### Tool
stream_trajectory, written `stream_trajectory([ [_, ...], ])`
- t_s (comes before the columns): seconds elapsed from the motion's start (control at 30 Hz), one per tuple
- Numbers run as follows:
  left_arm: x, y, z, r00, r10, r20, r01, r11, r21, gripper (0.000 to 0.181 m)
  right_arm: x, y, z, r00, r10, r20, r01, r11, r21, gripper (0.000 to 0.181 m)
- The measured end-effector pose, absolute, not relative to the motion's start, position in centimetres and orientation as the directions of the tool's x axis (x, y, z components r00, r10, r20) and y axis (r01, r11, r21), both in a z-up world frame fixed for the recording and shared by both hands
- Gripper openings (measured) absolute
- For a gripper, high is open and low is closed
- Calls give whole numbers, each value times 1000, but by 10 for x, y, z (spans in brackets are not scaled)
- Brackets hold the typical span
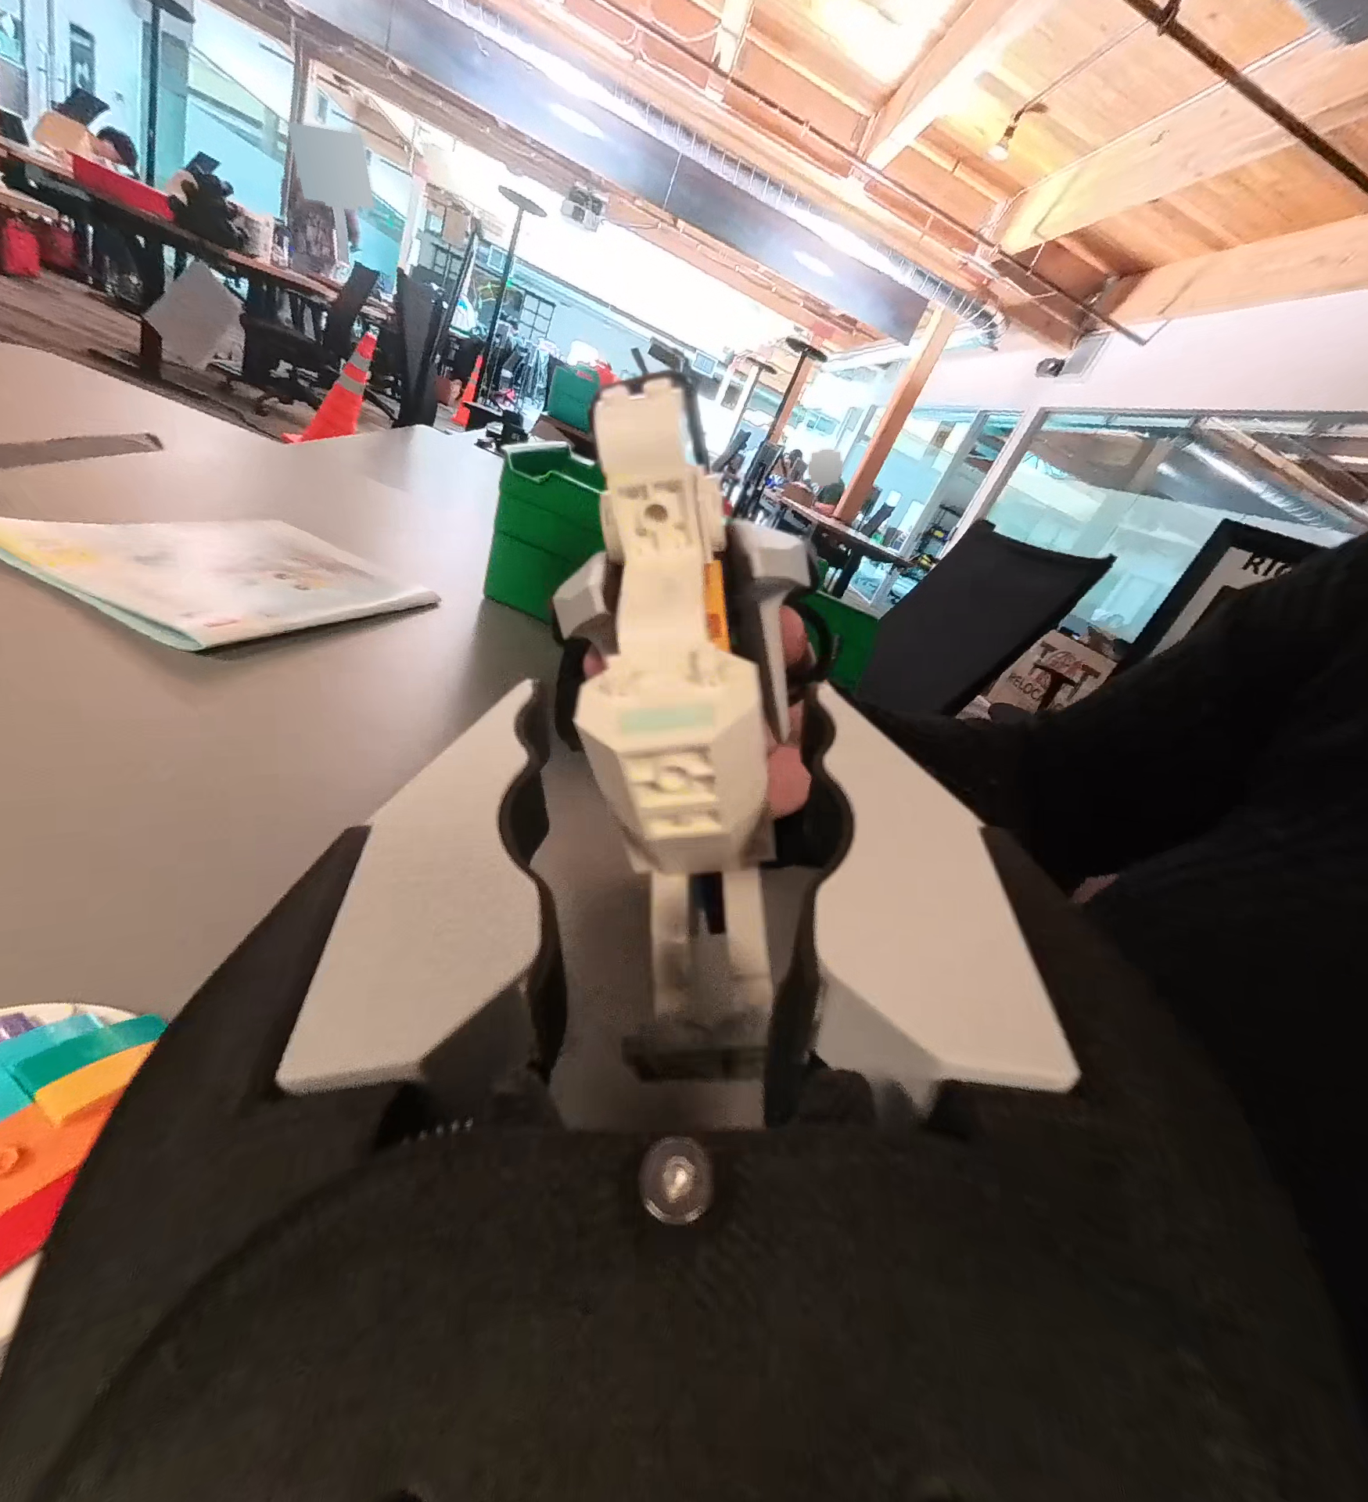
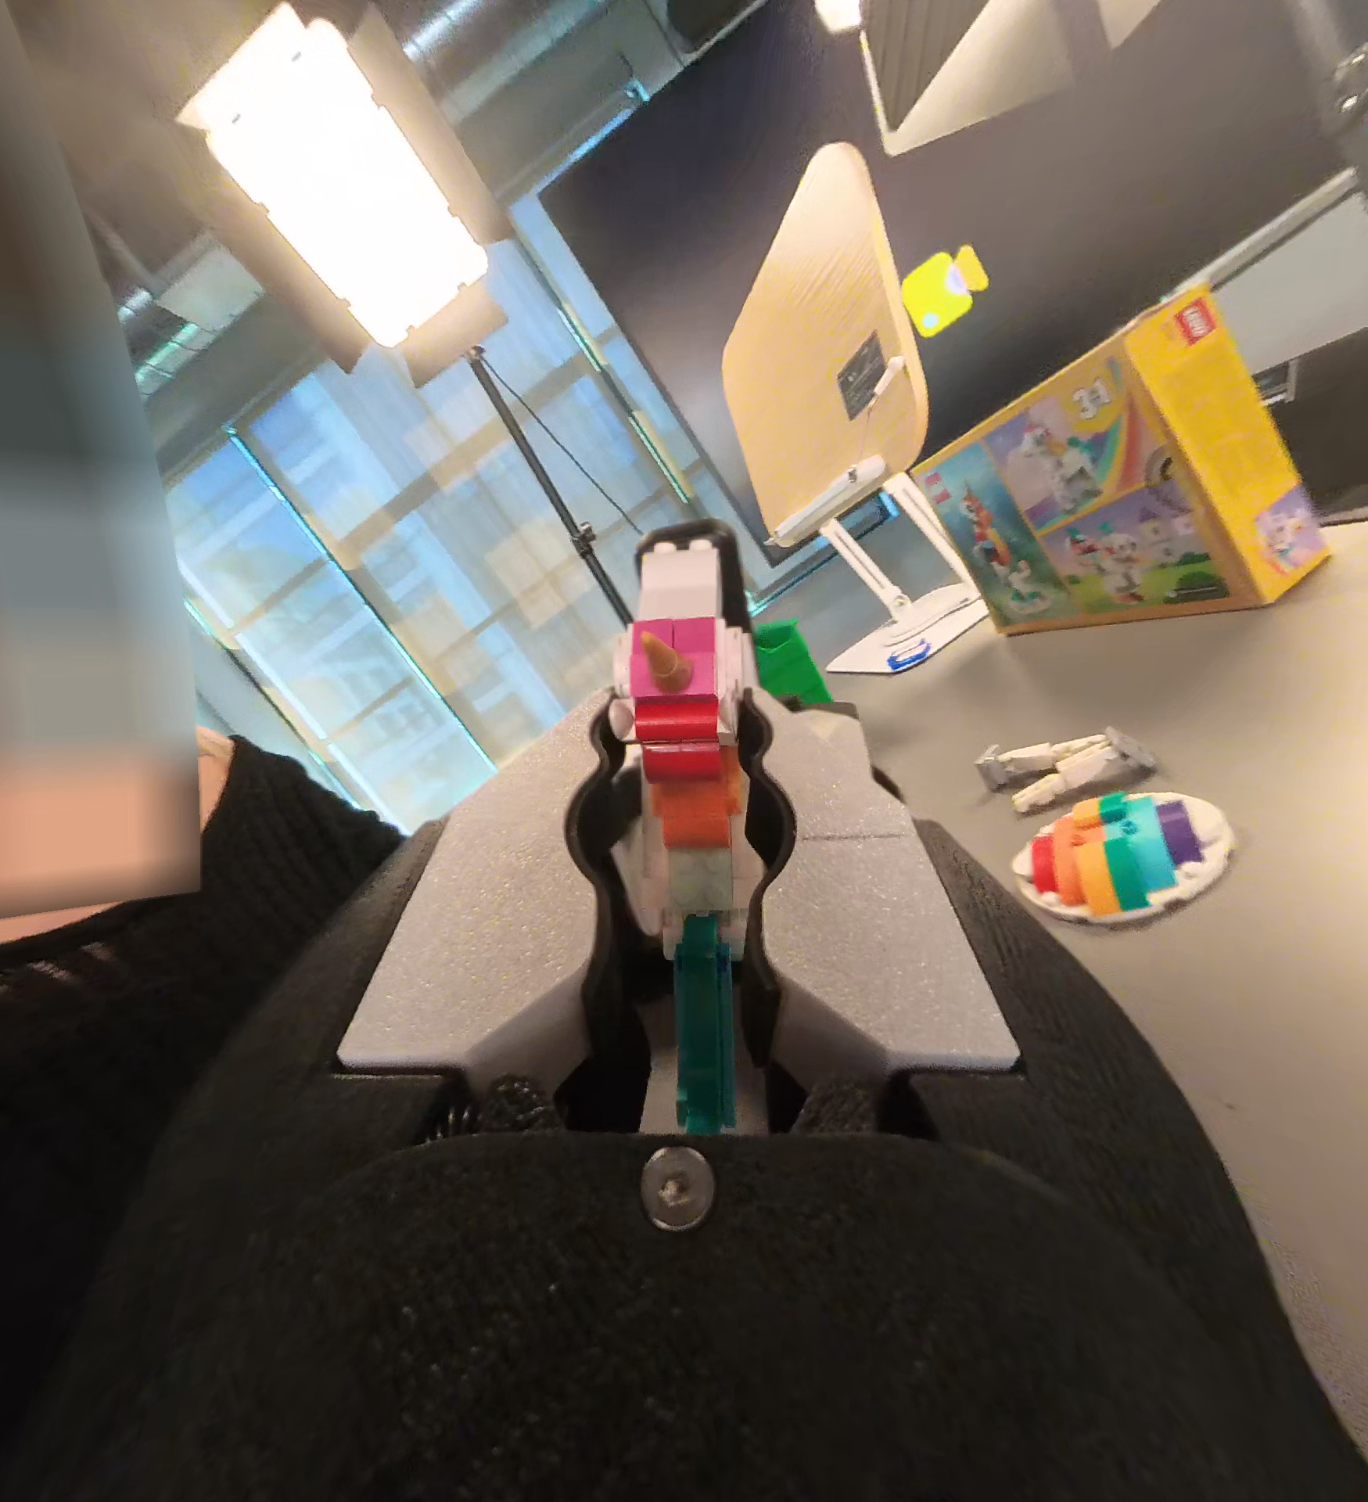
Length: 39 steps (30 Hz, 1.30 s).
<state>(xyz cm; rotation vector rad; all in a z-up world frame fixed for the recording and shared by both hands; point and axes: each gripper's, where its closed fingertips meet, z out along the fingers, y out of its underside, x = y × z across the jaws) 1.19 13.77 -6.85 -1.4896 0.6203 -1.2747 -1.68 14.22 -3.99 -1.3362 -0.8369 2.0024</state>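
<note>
A white brick-built unicorn is in both views. In the left wrist view its underside (image 1: 668, 731) and grey hooves face me. It stands between the fingers of my left gripper (image 1: 676, 780), whose jaws are wider than the model and do not touch it. A person's fingers (image 1: 786, 784) hold it from the right, on a black sleeve (image 1: 1152, 731). In the right wrist view my right gripper (image 2: 684, 735) is closed on the unicorn (image 2: 684, 780) at its neck. Its horn and its pink, red, orange and teal mane face me.
On the grey table (image 1: 176, 772) are an open booklet (image 1: 201, 577), a green bin (image 1: 542, 536), a rainbow piece on a white base (image 2: 1119, 853), loose white and grey brick parts (image 2: 1062, 768) and a yellow toy box (image 2: 1135, 471). A wooden panel on a white stand (image 2: 827, 341) is behind.
</note>
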Motion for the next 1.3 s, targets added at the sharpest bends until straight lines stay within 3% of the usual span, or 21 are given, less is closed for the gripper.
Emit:
stream_trajectory([
  [0.17,15,132,-68,223,-871,438,251,-382,-889,39,-21,138,-42,-324,761,-563,-118,-622,-774,27],
  [0.3,11,134,-65,169,-849,501,283,-445,-849,39,-23,141,-45,-282,785,-551,-125,-600,-790,28],
  [0.4,2,141,-60,154,-823,546,362,-467,-807,38,-20,145,-38,-264,809,-525,-162,-574,-803,51],
  [0.47,-10,142,-48,66,-809,584,458,-495,-738,38,-15,151,-34,-224,845,-486,-197,-527,-826,52],
  [0.6,-37,135,-22,-171,-798,578,599,-550,-582,38,-6,155,-22,-160,916,-369,-251,-399,-882,53],
  [0.73,-48,133,-14,-233,-804,547,647,-548,-531,38,-4,144,-13,-96,977,-189,-261,-208,-943,63],
  [0.9,-53,146,-19,-82,-824,560,711,-443,-547,38,-27,129,-38,82,975,207,9,207,-978,90],
  [0.97,-55,150,-20,-5,-828,561,725,-389,-568,38,-35,129,-52,136,924,358,149,338,-929,85],
  [1.07,-53,154,-24,73,-822,565,721,-348,-599,39,-39,133,-68,169,833,526,317,460,-830,65],
  [1.17,-47,157,-31,114,-808,578,690,-354,-631,39,-38,136,-71,169,788,591,367,506,-780,45],
  [1.3,-45,159,-35,120,-792,599,672,-380,-636,39,-29,146,-68,186,786,590,384,495,-779,38],
])
